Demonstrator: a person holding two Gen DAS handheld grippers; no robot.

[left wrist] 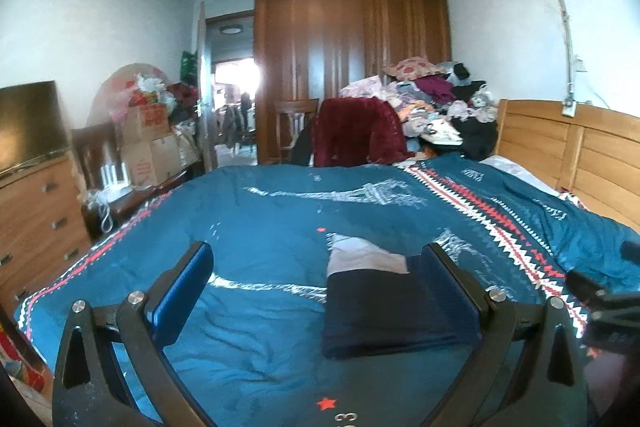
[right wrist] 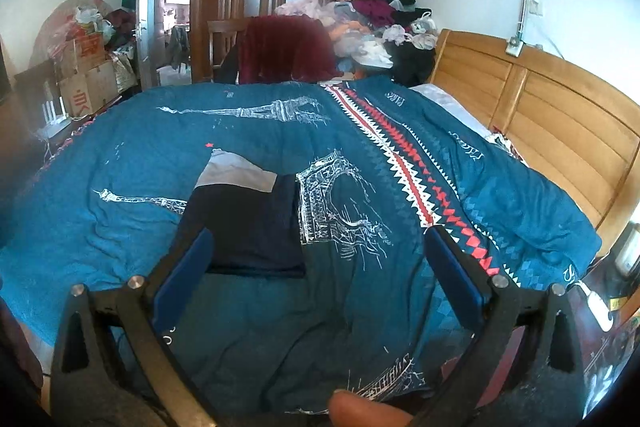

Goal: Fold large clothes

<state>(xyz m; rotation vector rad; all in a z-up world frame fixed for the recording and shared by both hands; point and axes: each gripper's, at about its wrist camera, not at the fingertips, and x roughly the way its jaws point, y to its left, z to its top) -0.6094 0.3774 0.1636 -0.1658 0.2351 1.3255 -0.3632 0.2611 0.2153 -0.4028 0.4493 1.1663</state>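
Observation:
A folded garment, navy with a pale grey-white part at its far end (left wrist: 384, 307) (right wrist: 248, 219), lies flat on the blue patterned bedspread (left wrist: 260, 227) (right wrist: 140, 155). My left gripper (left wrist: 320, 287) hovers above the bed, open wide and empty, its right finger over the garment's right edge. In the right wrist view my right gripper (right wrist: 320, 259) is also open and empty, the garment lying just beyond its left finger. A fingertip (right wrist: 360, 407) shows at the bottom edge of that view.
A heap of unfolded clothes (left wrist: 432, 103) (right wrist: 372, 23) and a maroon blanket over a chair (left wrist: 356, 135) stand beyond the bed's far side. Behind is a wooden wardrobe (left wrist: 352, 59). A wooden headboard (right wrist: 540, 131) runs along the right; a dresser (left wrist: 36, 211) and cardboard boxes (left wrist: 148, 143) stand left.

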